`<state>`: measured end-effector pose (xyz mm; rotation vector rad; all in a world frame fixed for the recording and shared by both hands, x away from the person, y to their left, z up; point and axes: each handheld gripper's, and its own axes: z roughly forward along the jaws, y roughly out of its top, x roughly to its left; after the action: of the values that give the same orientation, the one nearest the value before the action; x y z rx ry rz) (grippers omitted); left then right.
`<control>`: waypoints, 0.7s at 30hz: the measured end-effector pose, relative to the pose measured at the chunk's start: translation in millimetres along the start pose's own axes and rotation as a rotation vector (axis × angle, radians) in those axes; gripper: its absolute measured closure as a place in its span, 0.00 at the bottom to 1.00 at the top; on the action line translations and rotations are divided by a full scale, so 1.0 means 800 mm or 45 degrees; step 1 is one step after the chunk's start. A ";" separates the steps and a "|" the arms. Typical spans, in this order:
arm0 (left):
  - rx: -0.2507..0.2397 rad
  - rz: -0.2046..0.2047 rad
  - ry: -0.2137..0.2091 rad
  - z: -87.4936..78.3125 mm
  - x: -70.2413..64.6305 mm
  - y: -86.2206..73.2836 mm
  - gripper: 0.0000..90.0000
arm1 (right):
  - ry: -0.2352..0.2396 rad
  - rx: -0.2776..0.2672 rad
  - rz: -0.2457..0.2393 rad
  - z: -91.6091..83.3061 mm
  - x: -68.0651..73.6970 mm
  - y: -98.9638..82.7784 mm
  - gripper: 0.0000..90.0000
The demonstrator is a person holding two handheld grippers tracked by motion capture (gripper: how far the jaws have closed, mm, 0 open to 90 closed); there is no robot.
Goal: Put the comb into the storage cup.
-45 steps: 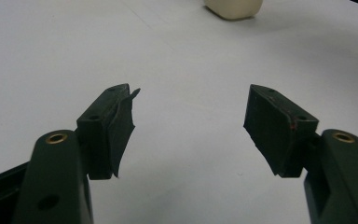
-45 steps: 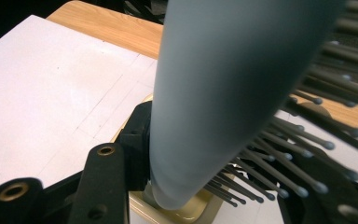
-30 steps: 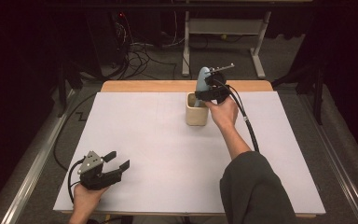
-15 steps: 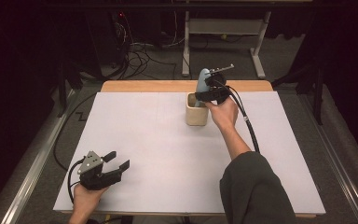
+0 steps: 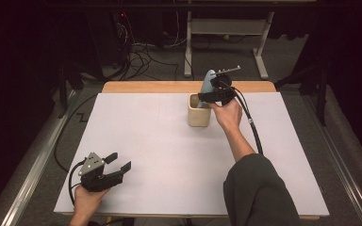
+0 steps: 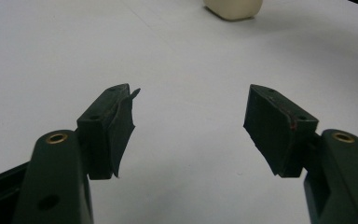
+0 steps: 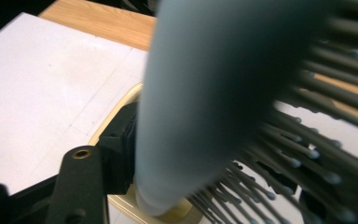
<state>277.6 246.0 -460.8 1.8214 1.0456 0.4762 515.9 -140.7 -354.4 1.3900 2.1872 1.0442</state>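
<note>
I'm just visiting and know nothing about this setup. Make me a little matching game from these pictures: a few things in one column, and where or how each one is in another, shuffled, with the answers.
Things:
1. hairbrush
2. cup
3. left hand-held gripper
4. right hand-held gripper

Places or states:
A. open with nothing between its jaws, at the near left of the table
B. standing on the white table top, near the far edge
C. clamped between two black jaws, above the cup
D. shut on the brush, over the cup's mouth

Pairs: 1-C, 2-B, 3-A, 4-D
</note>
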 end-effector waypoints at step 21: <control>0.003 -0.001 0.001 0.002 0.000 0.000 0.37 | 0.019 -0.024 -0.013 -0.009 -0.003 -0.009 0.35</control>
<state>278.3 245.2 -461.5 1.8233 1.0477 0.4758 508.0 -147.5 -354.8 1.3661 2.1873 1.0723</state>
